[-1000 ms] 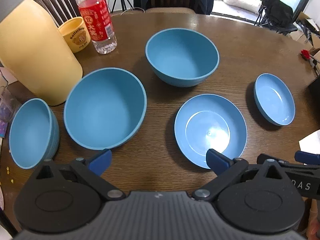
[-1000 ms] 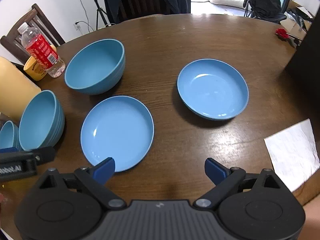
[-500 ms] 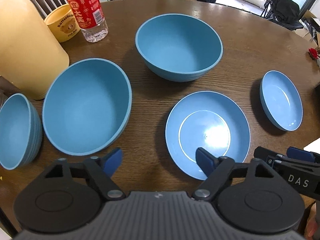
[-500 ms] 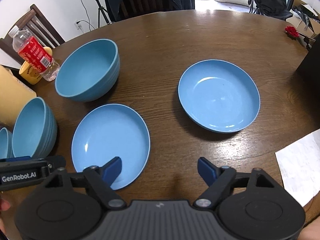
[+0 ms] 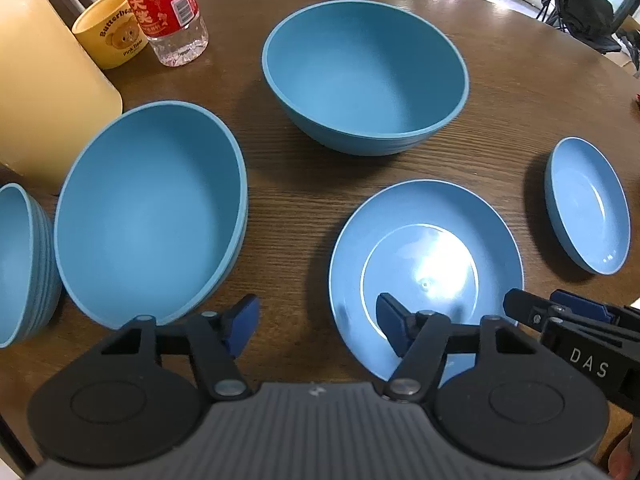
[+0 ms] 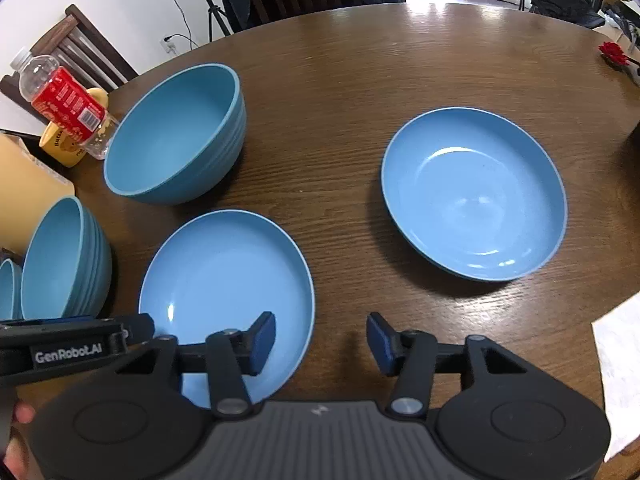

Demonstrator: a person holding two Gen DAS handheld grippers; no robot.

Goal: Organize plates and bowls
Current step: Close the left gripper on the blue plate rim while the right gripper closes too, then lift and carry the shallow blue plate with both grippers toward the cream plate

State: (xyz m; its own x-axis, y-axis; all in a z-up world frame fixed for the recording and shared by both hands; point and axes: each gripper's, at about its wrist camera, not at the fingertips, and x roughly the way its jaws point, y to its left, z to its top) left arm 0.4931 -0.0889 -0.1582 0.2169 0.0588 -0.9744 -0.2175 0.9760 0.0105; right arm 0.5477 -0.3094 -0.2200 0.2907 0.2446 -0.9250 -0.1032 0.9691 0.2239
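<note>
Round wooden table [image 5: 520, 92] carries blue tableware, all upright, mouths up, nothing inside any of it.

Left wrist view: 1 big bowl [image 5: 364, 76] far centre. Nearer left, a second big bowl [image 5: 152, 212], its rim looks doubled, possibly 2 nested, cannot confirm. Small bowl stack [image 5: 20, 264] at left edge, ribbed sides, count unclear. Flat plate [image 5: 424, 264] near centre-right; deep plate [image 5: 586, 204] further right, well apart from it.

Non-task items at the far left: yellow jug [image 5: 44, 92], yellow mug [image 5: 110, 34], water bottle [image 5: 168, 8] standing, red label.

Left gripper [image 5: 316, 322]: jaws have just been closing, partly open now, nothing pinched. Left pad over bare wood just beside the near big bowl, right pad over the flat plate's near-left rim. Contact cannot be told.

Right gripper [image 6: 322, 338]: also just been closing, partly open, nothing pinched. Left pad over the flat plate's right rim, right pad over bare wood. White paper [image 6: 620, 368] at right edge.
</note>
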